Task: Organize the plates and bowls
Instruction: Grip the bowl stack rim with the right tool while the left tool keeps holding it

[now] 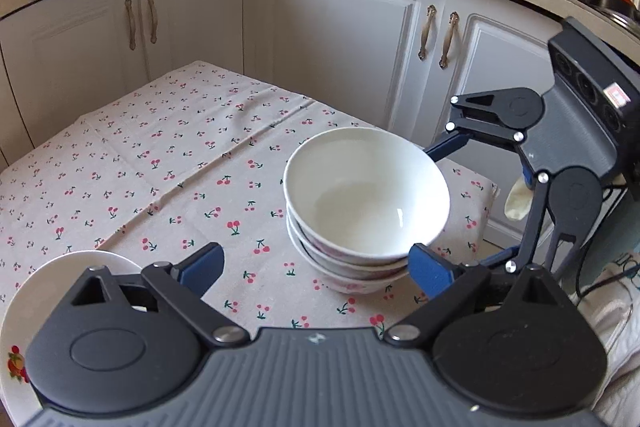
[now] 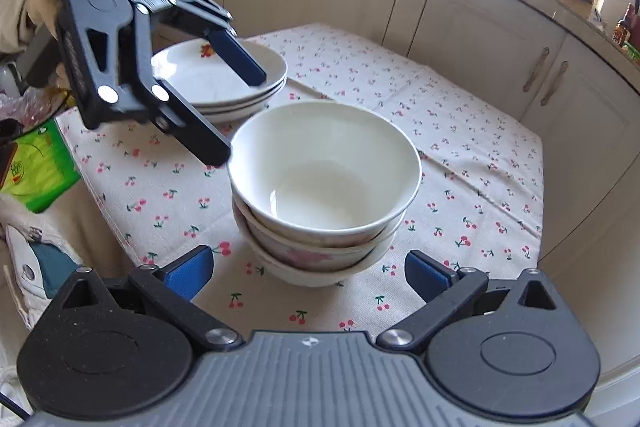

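L tool released | R tool released | bowl stack: 3 nested, white, pink print

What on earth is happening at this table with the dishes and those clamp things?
A person is tidying dishes with a handheld tool in each hand. Three white bowls sit nested in one stack on the cherry-print tablecloth, and the plates are stacked beside them. The left tool and the right tool are both open and hold nothing, one on each side of the bowls. The stacking looks done.
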{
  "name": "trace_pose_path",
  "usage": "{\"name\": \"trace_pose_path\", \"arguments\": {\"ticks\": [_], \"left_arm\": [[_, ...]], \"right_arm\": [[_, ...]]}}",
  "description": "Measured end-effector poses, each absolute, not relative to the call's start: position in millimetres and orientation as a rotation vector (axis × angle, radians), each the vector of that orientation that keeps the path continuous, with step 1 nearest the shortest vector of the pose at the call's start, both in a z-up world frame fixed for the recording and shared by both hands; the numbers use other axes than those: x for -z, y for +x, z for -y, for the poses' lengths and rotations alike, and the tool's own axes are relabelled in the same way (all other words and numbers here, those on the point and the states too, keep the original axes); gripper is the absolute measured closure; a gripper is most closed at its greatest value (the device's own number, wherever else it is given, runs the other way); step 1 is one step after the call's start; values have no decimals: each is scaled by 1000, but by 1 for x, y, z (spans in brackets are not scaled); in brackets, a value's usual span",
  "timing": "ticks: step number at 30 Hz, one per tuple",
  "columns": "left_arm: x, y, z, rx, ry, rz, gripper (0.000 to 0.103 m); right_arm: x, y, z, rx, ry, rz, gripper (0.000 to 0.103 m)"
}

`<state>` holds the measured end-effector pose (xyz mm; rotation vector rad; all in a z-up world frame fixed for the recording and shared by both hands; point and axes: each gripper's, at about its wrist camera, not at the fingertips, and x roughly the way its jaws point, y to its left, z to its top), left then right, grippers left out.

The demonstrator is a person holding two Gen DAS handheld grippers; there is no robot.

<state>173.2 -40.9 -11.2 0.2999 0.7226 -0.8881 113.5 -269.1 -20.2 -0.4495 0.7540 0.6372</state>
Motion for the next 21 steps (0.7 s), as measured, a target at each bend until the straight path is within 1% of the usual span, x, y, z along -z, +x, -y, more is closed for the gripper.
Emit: {"name": "trace_pose_path", "arguments": {"ticks": [8, 17, 21], "left_arm": [[38, 175, 58, 992, 475, -794, 5], [59, 198, 84, 1091, 551, -837, 6], [62, 204, 90, 1130, 583, -843, 10]], "right_arm": [[36, 139, 276, -653, -424, -813, 0], [43, 156, 281, -736, -414, -853, 1], [42, 160, 281, -780, -426, -857, 1]]}}
